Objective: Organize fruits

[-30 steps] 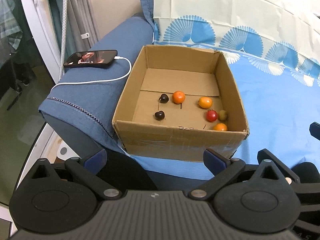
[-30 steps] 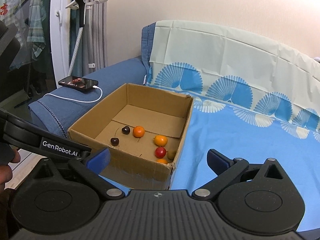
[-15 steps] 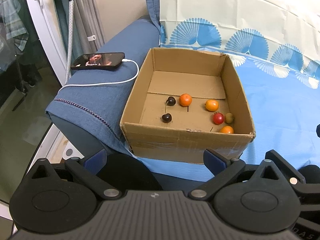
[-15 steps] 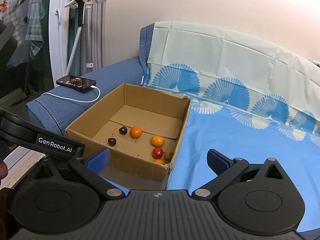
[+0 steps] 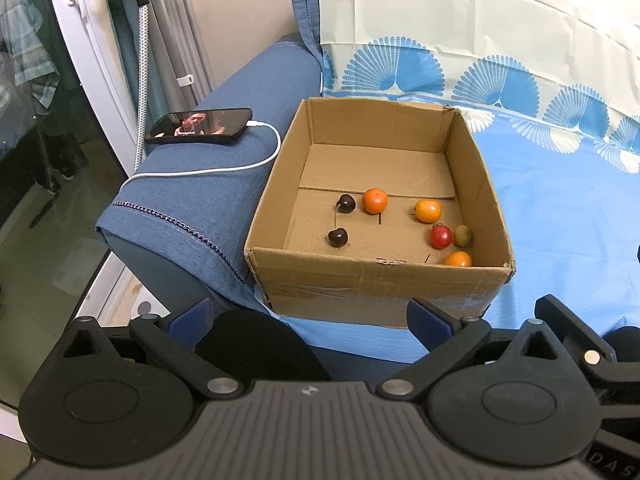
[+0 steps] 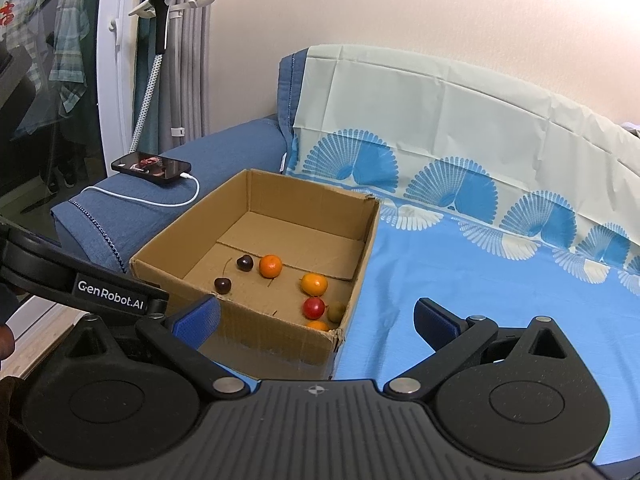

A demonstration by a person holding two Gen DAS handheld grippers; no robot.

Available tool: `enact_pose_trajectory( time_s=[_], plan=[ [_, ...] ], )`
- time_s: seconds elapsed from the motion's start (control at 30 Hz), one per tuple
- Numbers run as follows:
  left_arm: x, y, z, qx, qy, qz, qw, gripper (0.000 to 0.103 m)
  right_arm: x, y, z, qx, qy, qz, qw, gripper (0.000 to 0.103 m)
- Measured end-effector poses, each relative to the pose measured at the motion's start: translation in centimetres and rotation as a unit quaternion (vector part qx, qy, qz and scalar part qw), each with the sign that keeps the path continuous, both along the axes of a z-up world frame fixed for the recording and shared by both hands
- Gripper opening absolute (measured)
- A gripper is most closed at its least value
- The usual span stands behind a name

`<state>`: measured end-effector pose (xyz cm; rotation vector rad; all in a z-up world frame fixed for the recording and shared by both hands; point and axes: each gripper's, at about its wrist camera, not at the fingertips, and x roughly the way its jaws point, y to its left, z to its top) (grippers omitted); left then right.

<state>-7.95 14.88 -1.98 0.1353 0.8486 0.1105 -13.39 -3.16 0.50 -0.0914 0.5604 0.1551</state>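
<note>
An open cardboard box (image 5: 376, 280) (image 6: 256, 336) rests on a sofa seat under a blue sheet. Inside lie two dark cherries (image 5: 338, 237) (image 6: 223, 285), an orange (image 5: 375, 201) (image 6: 270, 266), a second orange fruit (image 5: 427, 211) (image 6: 314, 284), a red fruit (image 5: 441, 236) (image 6: 313, 307), a small green-brown fruit (image 5: 463, 235) (image 6: 337, 311) and a third orange one (image 5: 458, 259) (image 6: 318, 325) against the near wall. My left gripper (image 5: 310, 314) is open and empty, short of the box's near wall. My right gripper (image 6: 316, 316) is open and empty too, near the box's front right corner.
A phone (image 5: 199, 125) (image 6: 151, 166) with a white charging cable (image 5: 208, 170) lies on the blue armrest left of the box. The patterned blue sheet (image 6: 480, 280) covers the seat to the right. A white door frame (image 5: 92, 52) and floor are at far left.
Both grippers have drawn back and risen a little, so the box sits lower and further right in the left view. The fruits have not moved.
</note>
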Motion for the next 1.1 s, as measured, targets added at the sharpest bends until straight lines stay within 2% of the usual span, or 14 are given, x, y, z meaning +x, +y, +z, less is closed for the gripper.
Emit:
enact_pose_trajectory(
  time_s=[1.1],
  plan=[
    [0.25,-0.01,-0.13,0.006,0.007,0.002,1.0000,0.103,0.39,-0.07,0.45,0.001,-0.002,-0.002,1.000,0.102]
  ],
)
